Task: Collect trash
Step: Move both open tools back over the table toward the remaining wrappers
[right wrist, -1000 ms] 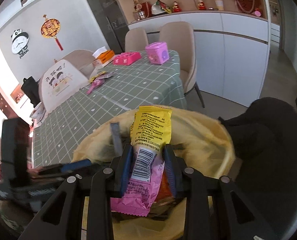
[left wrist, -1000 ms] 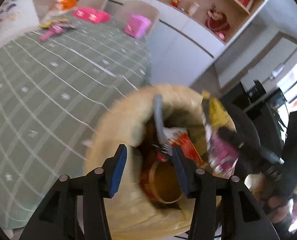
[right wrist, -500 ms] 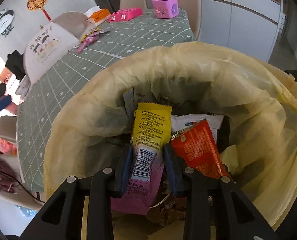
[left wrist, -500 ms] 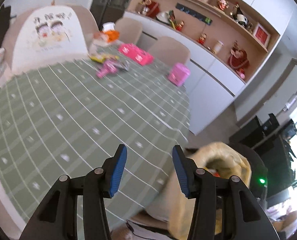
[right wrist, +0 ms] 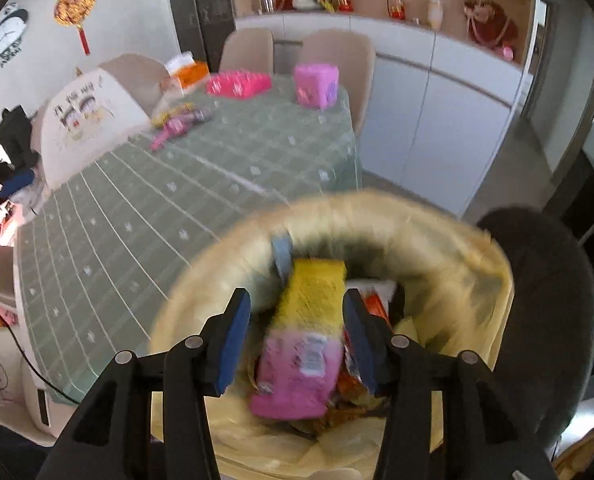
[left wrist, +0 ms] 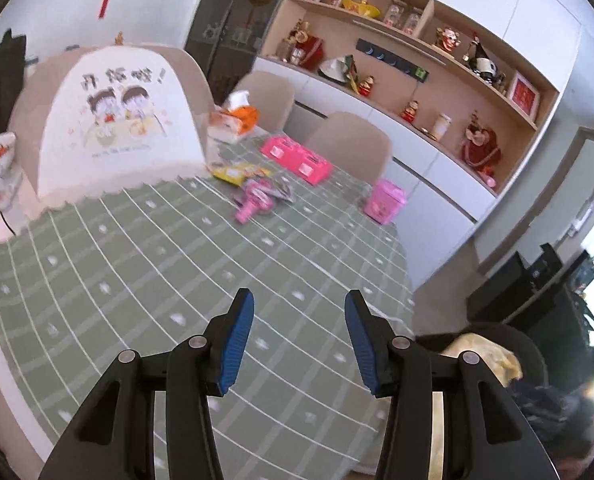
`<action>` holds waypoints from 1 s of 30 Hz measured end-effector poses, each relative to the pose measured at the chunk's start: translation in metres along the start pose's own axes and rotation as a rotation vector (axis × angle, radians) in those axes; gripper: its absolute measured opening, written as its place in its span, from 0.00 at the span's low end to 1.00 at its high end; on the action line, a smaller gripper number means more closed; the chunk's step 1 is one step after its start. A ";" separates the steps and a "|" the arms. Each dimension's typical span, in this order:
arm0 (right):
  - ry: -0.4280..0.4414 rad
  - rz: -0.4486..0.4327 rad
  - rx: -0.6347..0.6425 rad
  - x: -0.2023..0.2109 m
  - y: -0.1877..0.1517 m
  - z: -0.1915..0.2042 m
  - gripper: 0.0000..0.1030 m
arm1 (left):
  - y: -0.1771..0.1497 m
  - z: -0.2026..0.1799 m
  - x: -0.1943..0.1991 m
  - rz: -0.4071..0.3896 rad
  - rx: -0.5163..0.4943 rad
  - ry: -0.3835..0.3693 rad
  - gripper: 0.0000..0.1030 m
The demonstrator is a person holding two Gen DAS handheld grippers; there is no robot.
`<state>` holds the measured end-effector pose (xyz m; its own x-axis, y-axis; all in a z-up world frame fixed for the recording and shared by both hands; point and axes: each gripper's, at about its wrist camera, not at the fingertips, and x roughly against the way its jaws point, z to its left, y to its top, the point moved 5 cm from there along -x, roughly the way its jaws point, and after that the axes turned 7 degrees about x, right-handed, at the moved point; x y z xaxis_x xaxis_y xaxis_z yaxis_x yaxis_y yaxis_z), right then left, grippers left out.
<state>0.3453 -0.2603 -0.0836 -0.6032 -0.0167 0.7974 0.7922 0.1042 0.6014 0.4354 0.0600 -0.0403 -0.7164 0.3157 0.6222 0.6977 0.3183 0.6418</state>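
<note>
The yellow-pink snack wrapper (right wrist: 303, 344), clamped a moment ago, now lies loose in the trash bag (right wrist: 449, 240) between the released right gripper (right wrist: 297, 344), while the left gripper (left wrist: 299, 340) hangs spread over the table (left wrist: 137, 264).

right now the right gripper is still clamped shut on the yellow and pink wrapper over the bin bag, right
Not quite. In the right wrist view the right gripper is open: its jaws stand apart, with gaps beside the yellow and pink wrapper, which looks released. It is over the yellow bin bag, as you said.

yellow-pink wrapper (right wrist: 305, 340) | in yellow-lined bin (right wrist: 437, 236) | blurred
</note>
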 end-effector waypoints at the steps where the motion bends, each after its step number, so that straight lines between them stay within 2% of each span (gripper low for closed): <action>1: 0.003 -0.014 0.001 0.002 0.008 0.004 0.44 | 0.006 0.007 -0.001 -0.010 -0.002 0.016 0.47; 7: 0.074 -0.102 -0.024 0.002 0.071 0.052 0.44 | 0.041 0.047 -0.003 -0.029 0.030 0.062 0.47; 13: 0.107 -0.162 0.037 -0.008 0.135 0.099 0.43 | 0.068 0.072 -0.007 -0.054 0.025 0.105 0.47; 18: 0.157 -0.193 0.086 -0.022 0.184 0.123 0.43 | 0.094 0.083 -0.019 -0.076 0.060 0.140 0.47; 23: 0.195 -0.242 0.147 -0.055 0.236 0.131 0.43 | 0.122 0.088 -0.039 -0.137 0.091 0.173 0.47; 26: 0.229 -0.258 0.146 -0.083 0.265 0.123 0.43 | 0.139 0.082 -0.062 -0.149 0.095 0.119 0.47; 28: 0.233 -0.256 0.154 -0.104 0.280 0.118 0.43 | 0.147 0.073 -0.089 -0.123 0.062 0.068 0.47; 30: 0.223 -0.253 0.166 -0.128 0.293 0.114 0.43 | 0.152 0.066 -0.118 -0.089 0.015 0.051 0.47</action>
<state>0.6438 -0.1138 -0.0147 -0.7282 -0.2767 0.6270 0.5838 0.2286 0.7790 0.6259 0.1299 -0.0460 -0.7747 0.2398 0.5850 0.6308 0.3562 0.6894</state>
